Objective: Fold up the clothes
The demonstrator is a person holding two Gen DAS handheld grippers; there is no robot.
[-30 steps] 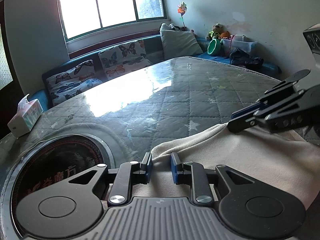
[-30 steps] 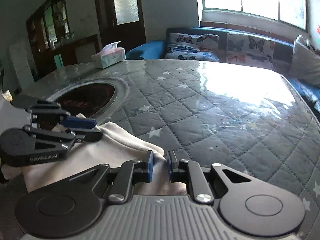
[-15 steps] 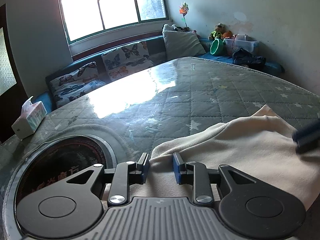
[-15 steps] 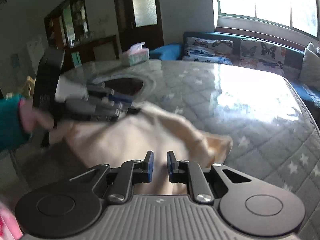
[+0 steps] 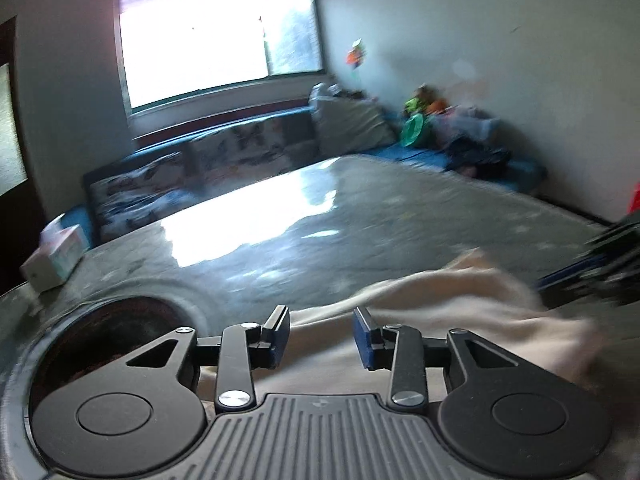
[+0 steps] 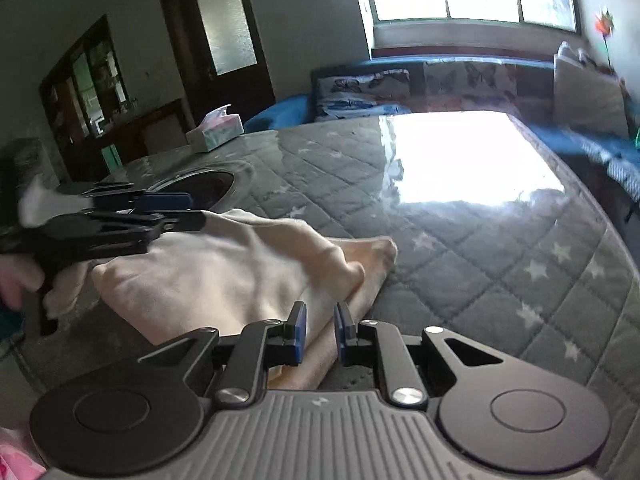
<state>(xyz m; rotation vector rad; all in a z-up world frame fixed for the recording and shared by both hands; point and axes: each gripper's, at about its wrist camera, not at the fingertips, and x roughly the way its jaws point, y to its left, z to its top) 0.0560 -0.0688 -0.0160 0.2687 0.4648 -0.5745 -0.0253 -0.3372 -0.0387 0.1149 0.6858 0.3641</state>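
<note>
A cream garment (image 5: 440,312) (image 6: 224,272) lies rumpled on the grey quilted table cover (image 6: 480,280). In the left wrist view my left gripper (image 5: 321,332) hovers over the garment's near edge. Its fingers are wide apart and nothing is pinched between them. The right wrist view shows my right gripper (image 6: 321,330) with its blue pads close together and a fold of the garment running between them. There the left gripper (image 6: 188,210) sits at the garment's far left corner. The right gripper (image 5: 560,280) appears blurred at the right edge of the left wrist view.
A round dark recess (image 5: 108,344) (image 6: 208,184) is sunk into the table on the left. A tissue box (image 6: 216,132) stands at the far edge. Sofa cushions (image 6: 360,88) line the wall under the window. A hand (image 6: 16,276) shows at the left.
The left gripper's fingers have spread apart and released the garment's edge. The garment, held up stretched half a second ago, now lies slumped on the table. Both views are blurred by movement.
</note>
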